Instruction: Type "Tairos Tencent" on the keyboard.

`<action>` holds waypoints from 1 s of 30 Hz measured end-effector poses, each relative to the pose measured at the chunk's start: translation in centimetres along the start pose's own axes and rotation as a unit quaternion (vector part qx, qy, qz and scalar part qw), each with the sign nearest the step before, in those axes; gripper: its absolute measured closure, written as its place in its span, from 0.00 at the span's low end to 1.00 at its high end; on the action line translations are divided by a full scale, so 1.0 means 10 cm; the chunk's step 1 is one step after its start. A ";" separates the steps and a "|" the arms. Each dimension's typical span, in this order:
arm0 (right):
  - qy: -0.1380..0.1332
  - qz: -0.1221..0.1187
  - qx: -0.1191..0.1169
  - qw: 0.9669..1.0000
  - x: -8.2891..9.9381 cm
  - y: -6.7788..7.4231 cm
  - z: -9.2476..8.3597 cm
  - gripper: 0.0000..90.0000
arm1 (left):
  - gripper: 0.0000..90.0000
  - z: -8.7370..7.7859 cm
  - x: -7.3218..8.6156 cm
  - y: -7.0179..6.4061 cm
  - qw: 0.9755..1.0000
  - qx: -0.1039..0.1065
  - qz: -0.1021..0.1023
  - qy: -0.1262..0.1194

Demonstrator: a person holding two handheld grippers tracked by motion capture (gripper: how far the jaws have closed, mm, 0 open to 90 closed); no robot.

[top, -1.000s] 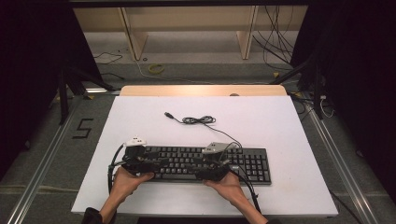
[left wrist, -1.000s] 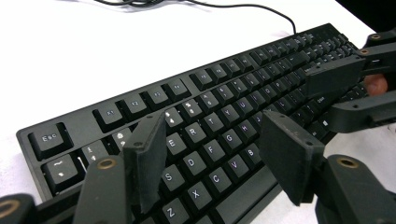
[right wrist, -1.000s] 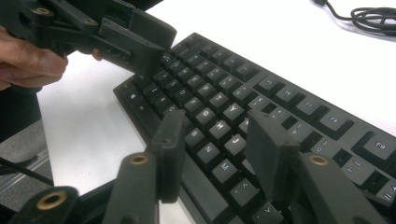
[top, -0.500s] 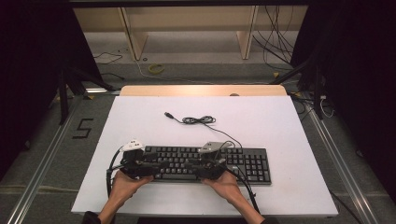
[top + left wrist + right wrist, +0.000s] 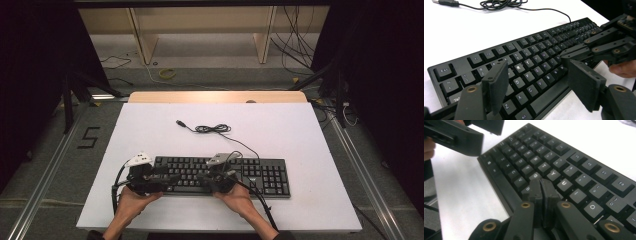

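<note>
A black keyboard (image 5: 260, 172) lies near the table's front edge, with its cable (image 5: 212, 129) coiled behind it. My left gripper (image 5: 167, 176) hovers over the keyboard's left end, pointing right. In the left gripper view its jaws (image 5: 536, 72) stand wide apart above the letter keys (image 5: 534, 57); they have just been opening, with nothing between them. My right gripper (image 5: 202, 178) points left over the middle keys. Its jaws (image 5: 541, 182) have just closed together, holding nothing, with their tips just above the G and H keys (image 5: 564, 162). The two grippers face each other, a short gap apart.
The cable's USB plug (image 5: 179, 122) lies loose on the white table (image 5: 300, 130). A wooden strip (image 5: 215, 96) runs along the table's far edge. Beyond it are shelving legs and floor cables. A hand holds each gripper from the front edge.
The right gripper has edged a little to the left along the keyboard and its jaws have come together. The left gripper has shifted slightly toward the front edge. The keyboard has not moved.
</note>
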State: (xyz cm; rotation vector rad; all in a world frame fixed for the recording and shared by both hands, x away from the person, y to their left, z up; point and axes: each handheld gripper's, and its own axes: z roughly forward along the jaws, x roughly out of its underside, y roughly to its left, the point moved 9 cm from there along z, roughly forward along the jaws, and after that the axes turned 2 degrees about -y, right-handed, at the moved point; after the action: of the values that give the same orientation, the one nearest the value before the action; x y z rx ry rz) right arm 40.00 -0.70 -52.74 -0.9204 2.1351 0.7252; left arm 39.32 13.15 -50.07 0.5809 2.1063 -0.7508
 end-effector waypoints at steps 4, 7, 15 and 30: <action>0.007 -0.001 0.004 1.000 0.02 -0.01 0.04 0.99 | 0.37 -0.02 0.01 -0.01 1.000 0.000 0.001 -0.002; 0.011 -0.003 0.002 1.000 0.04 0.01 0.07 1.00 | 0.37 -0.03 0.03 0.00 1.000 -0.001 0.000 -0.002; 0.018 -0.008 0.004 1.000 0.06 0.02 0.11 1.00 | 0.37 -0.05 0.04 0.03 1.000 -0.004 -0.002 -0.002; 0.030 -0.015 0.018 0.999 0.10 0.01 0.15 1.00 | 0.36 -0.05 0.04 0.04 1.000 -0.005 -0.002 -0.001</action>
State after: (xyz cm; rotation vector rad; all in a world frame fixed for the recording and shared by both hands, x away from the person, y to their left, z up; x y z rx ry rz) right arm 39.98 -0.01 -54.44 -0.9652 2.1747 0.6488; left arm 39.04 13.80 -50.28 0.5704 2.1091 -0.7420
